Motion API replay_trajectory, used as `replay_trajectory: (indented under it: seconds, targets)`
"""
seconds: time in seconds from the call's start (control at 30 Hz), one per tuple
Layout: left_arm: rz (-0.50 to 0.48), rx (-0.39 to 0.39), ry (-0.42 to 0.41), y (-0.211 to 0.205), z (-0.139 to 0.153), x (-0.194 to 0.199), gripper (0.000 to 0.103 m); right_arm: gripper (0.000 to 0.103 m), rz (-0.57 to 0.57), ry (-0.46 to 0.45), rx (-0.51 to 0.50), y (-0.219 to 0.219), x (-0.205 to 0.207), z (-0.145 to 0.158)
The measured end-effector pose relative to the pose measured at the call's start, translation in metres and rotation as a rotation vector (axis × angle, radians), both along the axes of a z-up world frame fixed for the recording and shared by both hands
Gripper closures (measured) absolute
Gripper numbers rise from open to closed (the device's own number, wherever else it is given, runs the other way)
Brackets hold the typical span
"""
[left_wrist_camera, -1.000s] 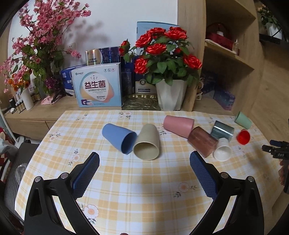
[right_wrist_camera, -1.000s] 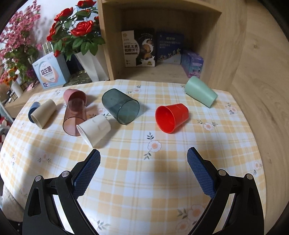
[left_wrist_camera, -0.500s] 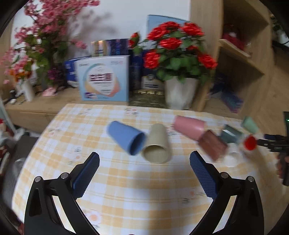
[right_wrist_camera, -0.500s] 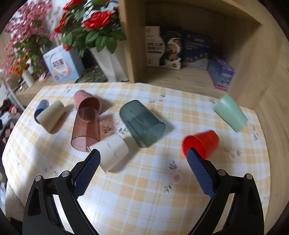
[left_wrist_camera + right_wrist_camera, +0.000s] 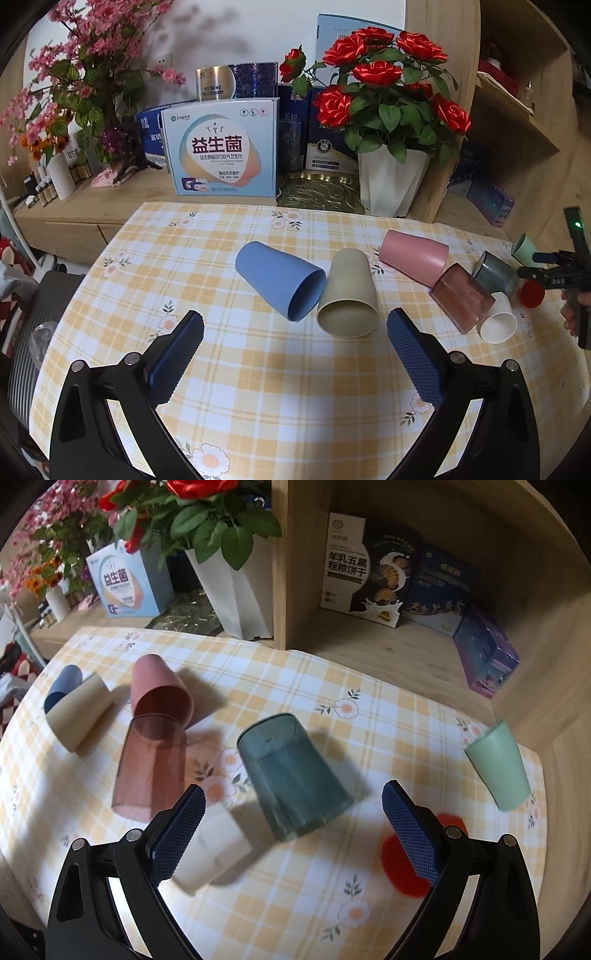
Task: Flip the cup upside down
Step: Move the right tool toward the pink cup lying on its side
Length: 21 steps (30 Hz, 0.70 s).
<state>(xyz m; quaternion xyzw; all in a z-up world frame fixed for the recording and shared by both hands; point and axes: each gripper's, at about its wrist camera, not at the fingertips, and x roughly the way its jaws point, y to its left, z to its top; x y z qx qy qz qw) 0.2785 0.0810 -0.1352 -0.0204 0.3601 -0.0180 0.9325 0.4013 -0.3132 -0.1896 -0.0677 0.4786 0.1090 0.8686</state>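
Several cups lie on their sides on a checked tablecloth. In the right wrist view a dark teal see-through cup (image 5: 291,779) lies straight ahead of my open, empty right gripper (image 5: 291,823), just beyond its fingertips. A white cup (image 5: 210,853) lies by the left finger and a red cup (image 5: 413,856) by the right finger. In the left wrist view a blue cup (image 5: 280,278) and a beige cup (image 5: 349,295) lie ahead of my open, empty left gripper (image 5: 295,345).
A pink cup (image 5: 159,688), a brown see-through cup (image 5: 151,766) and a light green cup (image 5: 498,766) also lie on the table (image 5: 295,406). A white rose pot (image 5: 388,184), boxes and a wooden shelf (image 5: 388,642) stand behind.
My right gripper has moved forward and left, so the teal cup now lies centred close ahead of its fingers. My left gripper has come slightly closer to the blue and beige cups.
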Motion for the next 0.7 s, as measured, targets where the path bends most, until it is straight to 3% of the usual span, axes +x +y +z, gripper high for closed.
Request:
replay_trajectory:
  seconds: [0.23,0.43,0.57,0.7]
  targets:
    - [0.010,0.004,0.006,-0.001,-0.011,0.004,0.008,0.010,-0.008,0.077,0.031,0.005,0.031,-0.018]
    - [0.021,0.013,0.019,0.001,-0.017,0.005,0.008,0.010,-0.017,0.073,0.053,0.012,0.045,-0.016]
    - [0.032,0.019,0.011,0.005,-0.015,0.008,0.009,0.010,0.032,0.052,0.088,0.036,0.056,-0.001]
    - [0.054,0.019,0.002,0.014,-0.012,0.012,0.009,0.010,0.152,0.062,0.081,0.090,0.073,0.008]
